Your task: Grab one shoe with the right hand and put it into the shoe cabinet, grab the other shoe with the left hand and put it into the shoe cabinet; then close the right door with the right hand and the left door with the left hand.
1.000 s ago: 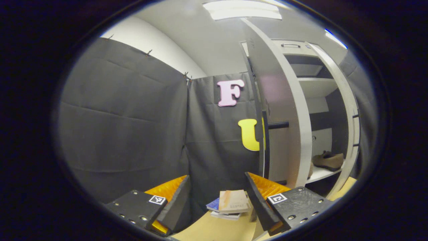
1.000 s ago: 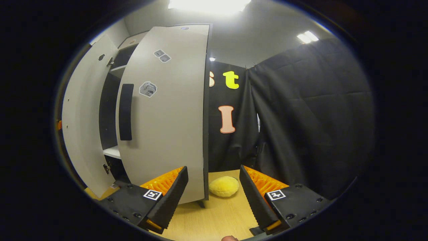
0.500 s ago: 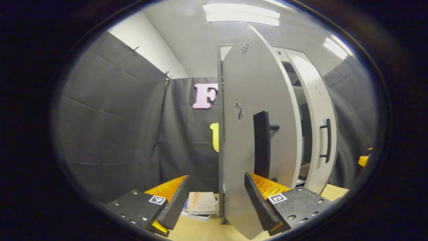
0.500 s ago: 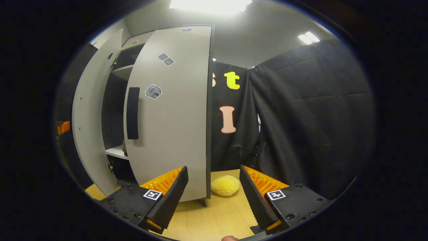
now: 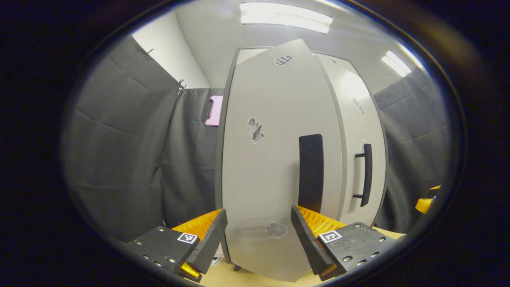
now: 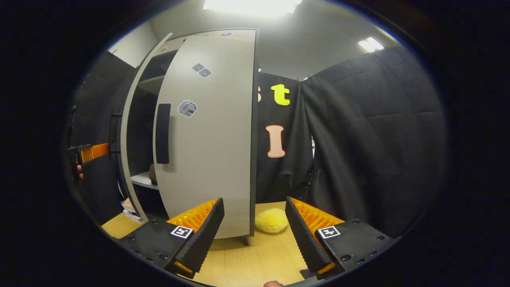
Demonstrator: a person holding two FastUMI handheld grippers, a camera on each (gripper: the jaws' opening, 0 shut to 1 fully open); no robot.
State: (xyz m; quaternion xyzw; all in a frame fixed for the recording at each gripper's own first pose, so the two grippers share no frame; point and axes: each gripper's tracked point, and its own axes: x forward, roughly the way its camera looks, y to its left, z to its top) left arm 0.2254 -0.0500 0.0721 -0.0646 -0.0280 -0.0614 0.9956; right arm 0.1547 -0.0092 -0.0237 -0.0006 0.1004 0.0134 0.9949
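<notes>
Left gripper (image 5: 258, 231) gapes wide, holding nothing, with the nearly closed left door (image 5: 275, 167) dead ahead, tall axis upright; right gripper (image 6: 255, 221) likewise spread and empty beside the right door (image 6: 207, 135), shoe (image 6: 152, 174) inside on the shelf.

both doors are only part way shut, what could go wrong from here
1. The left door and right door are both ajar; in the right gripper view the cabinet's inside shows between them. If they swing together, their edges may clash or one may bounce back open.
2. The left gripper is open right at the left door, so a finger could catch its black handle.
3. A yellow plush lies by the cabinet's foot; the right gripper could knock it.
</notes>
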